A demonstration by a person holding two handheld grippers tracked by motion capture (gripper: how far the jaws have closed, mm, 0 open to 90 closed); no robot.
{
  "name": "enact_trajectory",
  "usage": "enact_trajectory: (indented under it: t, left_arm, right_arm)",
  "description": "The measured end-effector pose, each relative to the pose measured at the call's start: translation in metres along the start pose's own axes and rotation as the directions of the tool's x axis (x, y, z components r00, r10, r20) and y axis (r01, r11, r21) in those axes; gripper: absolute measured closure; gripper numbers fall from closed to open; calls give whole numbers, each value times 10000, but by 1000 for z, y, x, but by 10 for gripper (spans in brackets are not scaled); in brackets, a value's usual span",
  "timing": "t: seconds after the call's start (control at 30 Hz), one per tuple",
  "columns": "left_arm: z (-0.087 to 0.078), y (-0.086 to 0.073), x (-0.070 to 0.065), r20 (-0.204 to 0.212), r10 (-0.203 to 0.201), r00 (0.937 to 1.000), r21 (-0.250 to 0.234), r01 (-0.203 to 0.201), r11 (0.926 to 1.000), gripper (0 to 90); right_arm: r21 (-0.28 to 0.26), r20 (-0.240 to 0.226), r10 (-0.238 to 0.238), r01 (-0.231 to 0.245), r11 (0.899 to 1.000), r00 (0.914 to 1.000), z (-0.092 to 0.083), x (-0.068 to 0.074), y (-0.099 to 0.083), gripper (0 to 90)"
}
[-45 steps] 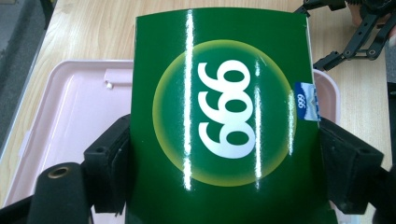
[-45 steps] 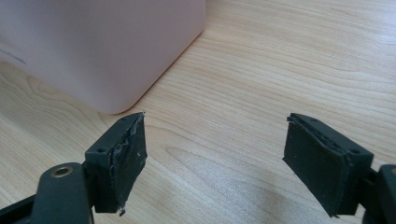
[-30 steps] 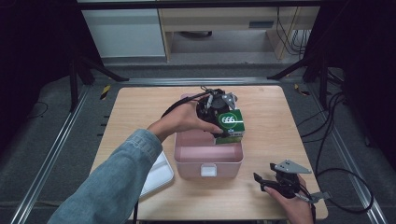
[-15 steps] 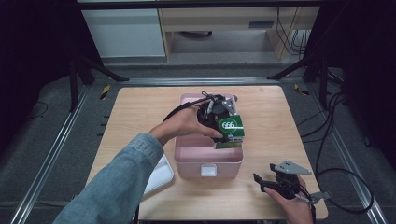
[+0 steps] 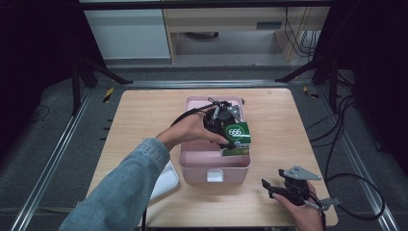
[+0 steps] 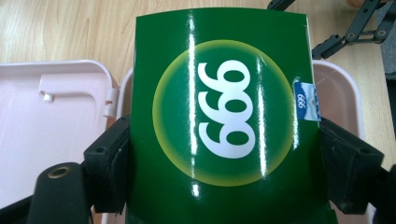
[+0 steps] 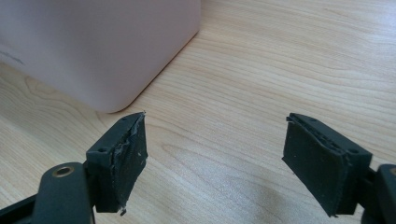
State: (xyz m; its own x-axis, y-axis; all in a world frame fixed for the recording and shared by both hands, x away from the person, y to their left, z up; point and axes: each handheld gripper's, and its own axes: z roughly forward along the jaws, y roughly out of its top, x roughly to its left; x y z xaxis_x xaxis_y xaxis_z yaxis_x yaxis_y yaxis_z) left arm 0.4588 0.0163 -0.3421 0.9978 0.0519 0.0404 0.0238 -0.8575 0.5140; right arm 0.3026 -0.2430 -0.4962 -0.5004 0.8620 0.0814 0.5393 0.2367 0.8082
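- Your left gripper point(image 5: 230, 139) has its jaws clamped on the two sides of the green box point(image 5: 237, 135), the one with the white "666" in a yellow ring.
- Compared with a second ago, that hand has sunk: the green box sat higher above the pink bin point(image 5: 215, 162) then, and now its lower edge hangs at the bin's rim, over the right half of the opening.
- That suggests you are lowering the box into the bin; it is not yet released, so the placing step is unfinished.
- In the left gripper view the green box point(image 6: 219, 116) covers the middle, with the pink bin point(image 6: 343, 88) below it and the bin's lid point(image 6: 51, 121) open to the left.
- Your right gripper point(image 5: 275, 188) rests near the front right corner of the tabletop point(image 5: 144, 110), jaws apart and holding nothing; it has kept its place.
- The tabletop is pale wood. A white tray point(image 5: 163, 180) sits at its front edge, left of the bin.
- Beyond the far edge stand pale cabinets; dark stands and cables flank the table.
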Motion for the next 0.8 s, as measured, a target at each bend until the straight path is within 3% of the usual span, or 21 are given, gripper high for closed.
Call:
enact_trajectory:
  t: [0.37,0.8]
  left_arm:
    - [11,-6,4,104,133,9999,-84,-133,9999,175]
    - [32,-16,2,141,198,9997,160,-200,9997,172]
  right_arm:
    - [39,173,99,-99,9999,9998,-5,-2,-4,217]
    - [76,206,114,-115,9999,9997,-5,0,-5,217]
